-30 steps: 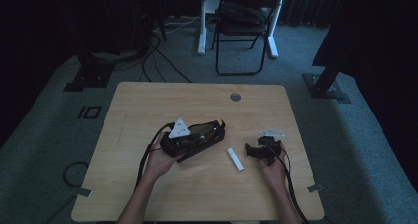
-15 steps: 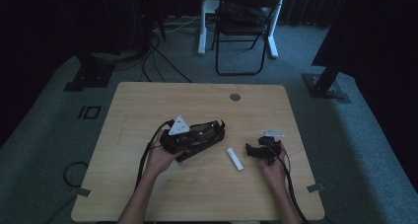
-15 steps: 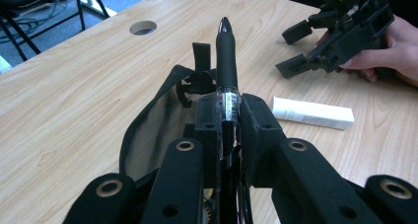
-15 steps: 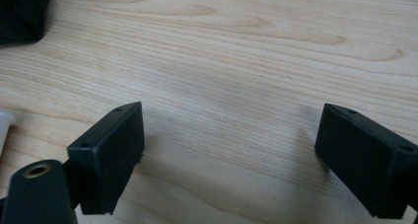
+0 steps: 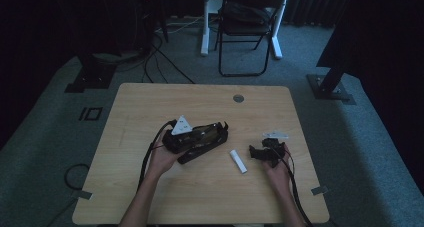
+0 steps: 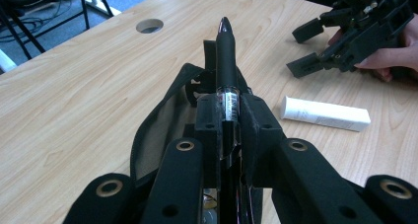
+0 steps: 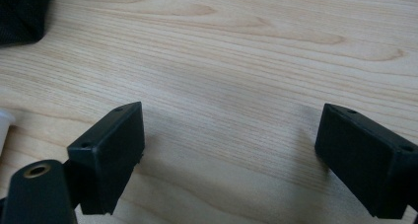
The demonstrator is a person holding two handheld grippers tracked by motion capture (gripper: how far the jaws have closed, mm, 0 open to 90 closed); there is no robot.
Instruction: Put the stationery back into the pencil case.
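Black jaws of the left gripper (image 6: 231, 135) clamp a black pen (image 6: 226, 61) that points out over a dark mesh pouch (image 6: 157, 130) on the wooden table (image 5: 150, 102). Just right lies a white tube (image 5: 238, 161); beyond it, the right gripper (image 5: 260, 152) rests wide open, holding nothing.

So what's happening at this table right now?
A person sits at a wooden table with a hand-held gripper in each hand. The left gripper is shut on a black pen, over a black mesh pouch lying on the table. The right gripper rests on the wood with its jaws open and nothing between them. A small white tube lies between the two hands.
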